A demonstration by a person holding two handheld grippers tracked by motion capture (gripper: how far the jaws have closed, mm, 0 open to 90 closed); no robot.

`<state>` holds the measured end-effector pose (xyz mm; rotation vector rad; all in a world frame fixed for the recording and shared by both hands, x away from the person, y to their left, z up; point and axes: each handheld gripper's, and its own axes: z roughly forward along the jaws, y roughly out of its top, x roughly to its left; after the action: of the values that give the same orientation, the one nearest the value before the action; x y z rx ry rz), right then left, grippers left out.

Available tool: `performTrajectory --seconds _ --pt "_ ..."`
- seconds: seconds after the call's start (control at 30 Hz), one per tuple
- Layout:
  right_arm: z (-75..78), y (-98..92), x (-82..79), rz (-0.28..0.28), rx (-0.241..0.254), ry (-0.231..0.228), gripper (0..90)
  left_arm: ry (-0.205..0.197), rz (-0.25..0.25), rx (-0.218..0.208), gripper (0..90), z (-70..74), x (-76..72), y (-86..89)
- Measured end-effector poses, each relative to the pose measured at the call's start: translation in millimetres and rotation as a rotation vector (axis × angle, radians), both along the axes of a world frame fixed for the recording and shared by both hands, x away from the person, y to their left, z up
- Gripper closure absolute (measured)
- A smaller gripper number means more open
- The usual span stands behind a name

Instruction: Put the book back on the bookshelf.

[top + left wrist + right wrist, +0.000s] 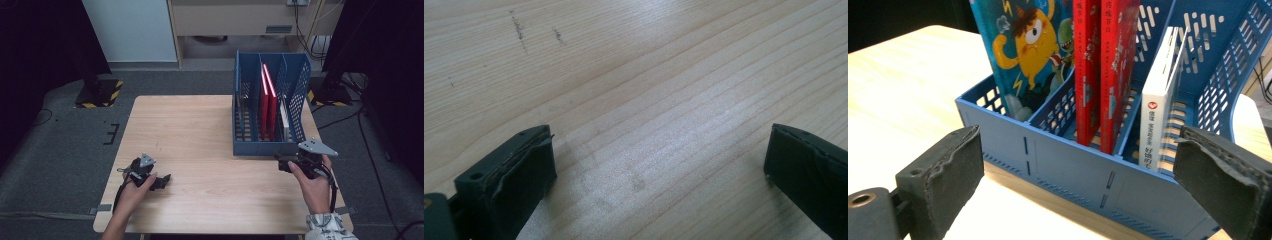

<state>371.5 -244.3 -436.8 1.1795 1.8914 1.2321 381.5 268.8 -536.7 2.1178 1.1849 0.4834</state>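
Near the blue file rack (270, 100), right tongs (1083, 185) spread empty; best aimed squarely at the white book (1158, 120); left tongs (659, 170) rest spread.

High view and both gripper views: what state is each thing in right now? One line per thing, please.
Blue file rack: upright on the table, three compartments, each holding books.
Cartoon book: standing in one end compartment.
Two red books: upright, side by side, middle compartment.
White book: upright, other end compartment.
Left gripper: open, nothing between the jaws, low over the table.
Right gripper: open, nothing between the jaws, facing the rack.
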Motion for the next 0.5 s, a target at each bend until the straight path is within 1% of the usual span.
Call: performTrajectory --seconds 0.17,0.37,0.47,0.5 --pt "-1.8 0.3 -3.8 0.013 -0.007 0.003 5.0 0.0 -0.001 0.0 0.0 0.0 0.0 0.0" --pt "-9.5 1.3 -9.0 0.017 -0.002 0.014 4.5 0.0 -0.001 0.0 0.0 0.0 0.0 -0.1" --pt "-12.2 4.6 -12.6 0.021 -0.015 0.024 4.4 0.0 -0.002 0.0 0.0 0.0 0.0 -0.1" --pt "-13.4 8.5 -14.6 0.035 -0.021 0.027 4.8 0.0 -0.002 0.0 0.0 0.0 -0.1 -0.1"
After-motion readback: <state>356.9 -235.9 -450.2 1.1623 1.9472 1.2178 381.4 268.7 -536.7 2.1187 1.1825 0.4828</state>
